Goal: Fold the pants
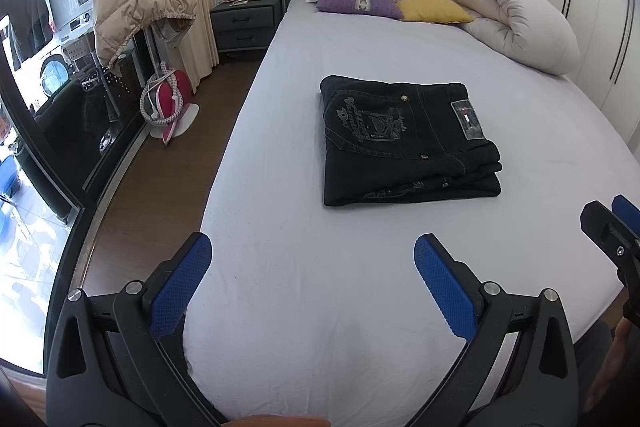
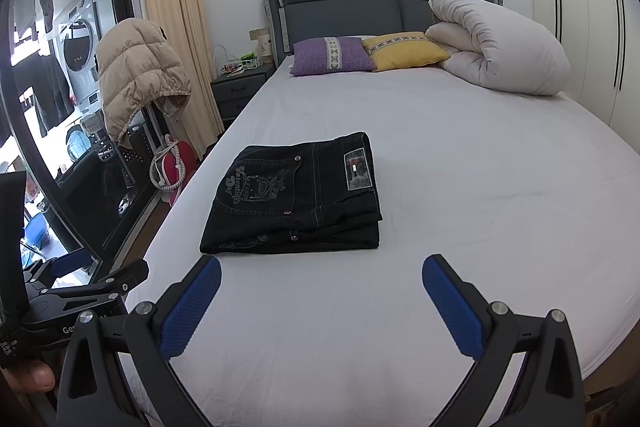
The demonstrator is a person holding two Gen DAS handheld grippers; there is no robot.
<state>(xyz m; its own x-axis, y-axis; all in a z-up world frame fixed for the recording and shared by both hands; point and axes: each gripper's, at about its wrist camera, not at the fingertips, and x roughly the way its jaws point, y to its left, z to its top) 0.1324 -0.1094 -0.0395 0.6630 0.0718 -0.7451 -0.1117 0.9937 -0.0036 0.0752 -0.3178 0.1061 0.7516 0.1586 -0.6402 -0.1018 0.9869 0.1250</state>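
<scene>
The pants (image 1: 408, 143) are lying folded in a compact stack mid-bed (image 1: 360, 307), well apart from both tools. The left tool (image 1: 312, 267) and right tool (image 2: 322, 287) are being held wide open, gripping nothing. Any further nudge is likely risking the stacked layers sliding apart. "Valentine's Day" is being shown embroidered on the back pocket; the waistband patch is too small to be read.
</scene>
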